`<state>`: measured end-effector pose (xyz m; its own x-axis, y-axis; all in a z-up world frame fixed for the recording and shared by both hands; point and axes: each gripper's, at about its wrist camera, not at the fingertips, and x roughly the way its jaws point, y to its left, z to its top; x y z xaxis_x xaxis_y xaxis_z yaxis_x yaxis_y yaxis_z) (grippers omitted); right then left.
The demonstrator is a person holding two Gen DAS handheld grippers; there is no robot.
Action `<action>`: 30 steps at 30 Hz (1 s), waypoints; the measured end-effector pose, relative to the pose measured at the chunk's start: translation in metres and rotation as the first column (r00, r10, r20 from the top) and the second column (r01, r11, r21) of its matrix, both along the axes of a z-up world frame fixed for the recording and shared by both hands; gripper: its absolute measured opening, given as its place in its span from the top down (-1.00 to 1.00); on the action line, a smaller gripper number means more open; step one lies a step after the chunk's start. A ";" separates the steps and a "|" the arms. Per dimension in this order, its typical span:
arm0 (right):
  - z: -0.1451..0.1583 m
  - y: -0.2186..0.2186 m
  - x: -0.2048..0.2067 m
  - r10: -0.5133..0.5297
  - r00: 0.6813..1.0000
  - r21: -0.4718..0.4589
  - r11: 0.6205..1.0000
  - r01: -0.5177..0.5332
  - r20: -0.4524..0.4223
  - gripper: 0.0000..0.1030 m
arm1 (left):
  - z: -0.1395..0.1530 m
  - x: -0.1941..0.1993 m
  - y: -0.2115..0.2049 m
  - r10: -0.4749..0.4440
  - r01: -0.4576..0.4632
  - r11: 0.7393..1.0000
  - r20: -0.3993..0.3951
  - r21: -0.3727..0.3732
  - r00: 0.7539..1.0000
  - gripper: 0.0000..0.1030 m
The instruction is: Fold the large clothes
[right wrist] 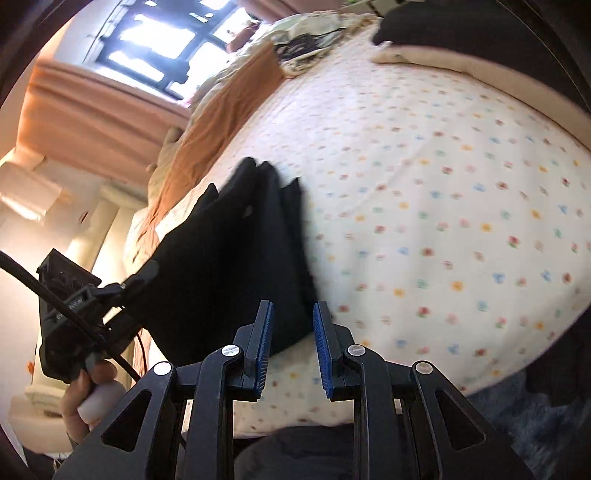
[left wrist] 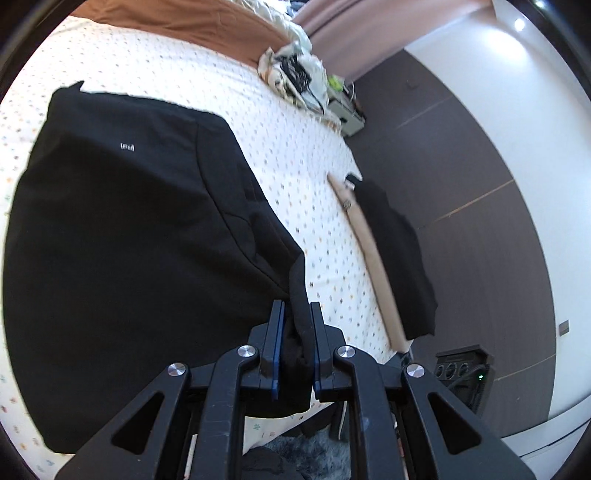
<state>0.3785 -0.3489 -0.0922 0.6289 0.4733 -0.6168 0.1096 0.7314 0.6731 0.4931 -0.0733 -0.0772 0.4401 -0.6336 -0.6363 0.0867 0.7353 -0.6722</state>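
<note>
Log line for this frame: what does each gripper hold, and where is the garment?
left gripper: shut on black garment | right gripper: jaws apart, garment edge between, grip unclear | garment on floral bedsheet

Your views are bright and fisheye-bent with dark rims, daylight blows out the black-framed window (right wrist: 162,48), a ceiling spotlight (left wrist: 519,24) glares on the white wall, the flower-dotted white bedsheet (right wrist: 443,221) is motion-smeared in your right view.

A matt black cloth garment (left wrist: 122,236) lies on a quilted cotton bedspread (left wrist: 280,155) printed with small flowers; the gripper (left wrist: 297,314) is matt black plastic with shiny metal rivets (left wrist: 247,350).
</note>
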 end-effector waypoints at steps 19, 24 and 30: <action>0.014 0.037 0.010 0.096 0.992 0.052 0.994 -0.100 0.077 -0.53 | 0.021 -0.010 0.048 -0.022 0.021 0.999 -0.027 -0.034 0.999 -0.26; 0.014 0.065 0.025 0.152 0.985 0.046 0.987 -0.156 0.083 -0.53 | 0.029 -0.026 0.104 0.087 -0.086 0.996 -0.015 0.016 0.996 -0.26; -0.002 0.088 0.045 0.167 0.985 0.030 0.985 -0.168 0.051 0.35 | 0.017 -0.047 0.164 0.195 -0.193 0.979 -0.030 0.070 0.980 -0.26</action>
<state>0.4237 -0.2608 -0.0943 0.5676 0.5950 -0.5691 -0.0460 0.7130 0.6996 0.4464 0.0905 -0.0605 0.5262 -0.4941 -0.6921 -0.0859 0.7788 -0.6213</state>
